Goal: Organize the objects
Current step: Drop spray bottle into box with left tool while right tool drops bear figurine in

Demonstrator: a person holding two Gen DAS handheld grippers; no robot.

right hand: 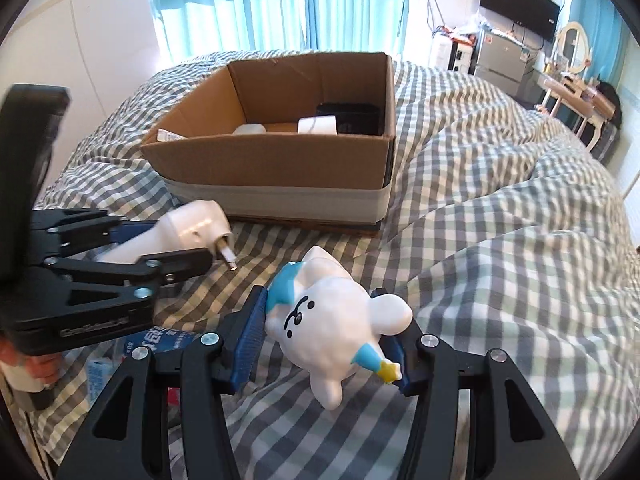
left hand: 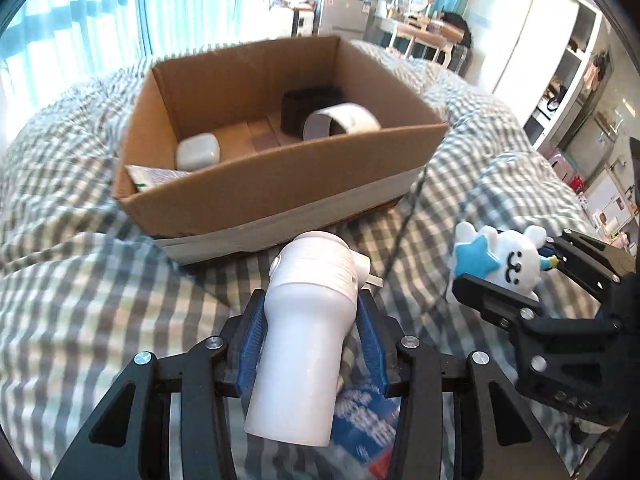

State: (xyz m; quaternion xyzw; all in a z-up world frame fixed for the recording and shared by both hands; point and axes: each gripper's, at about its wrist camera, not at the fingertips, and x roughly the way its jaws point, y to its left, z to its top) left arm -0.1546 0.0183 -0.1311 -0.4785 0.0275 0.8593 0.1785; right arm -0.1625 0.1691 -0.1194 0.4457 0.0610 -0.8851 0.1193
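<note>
Big checked bed (right hand: 500, 184) underneath everything, rumpled and soft, so nothing sits flat on it. Next down in size: open cardboard box (left hand: 280, 184) resting on the bed just ahead of both grippers, already holding a black container (left hand: 308, 108), a white roll (left hand: 344, 120), a small white case (left hand: 198, 152) and some kind of printed packet (left hand: 152, 176) in the near-left corner. Looks like mid-carry, both pickups done, drop-off not yet. Left gripper (left hand: 310, 320) with blue fingers (left hand: 252, 340) pinching a white plug-in gadget (left hand: 308, 320) around its body, prong end pointing toward the box, held clear above the bedding and close to the near wall. Right gripper (right hand: 324, 340) clamped on a white cat figurine (right hand: 336, 320) with a blue star, lying sideways between the fingers, a bit further back from the box. Also a blue printed packet (left hand: 360, 412) lying on the bed under the left gripper, probably still waiting its turn. Next move, best guess: lift over the near wall, aim for the bare middle of the box floor, lower before letting go. Worth going one at a time so the two grippers don't bump over the opening. Gadget looks smooth and rounded, could roll on release; figurine looks hard and a bit chippable, so gentle set-down rather than a drop.
</note>
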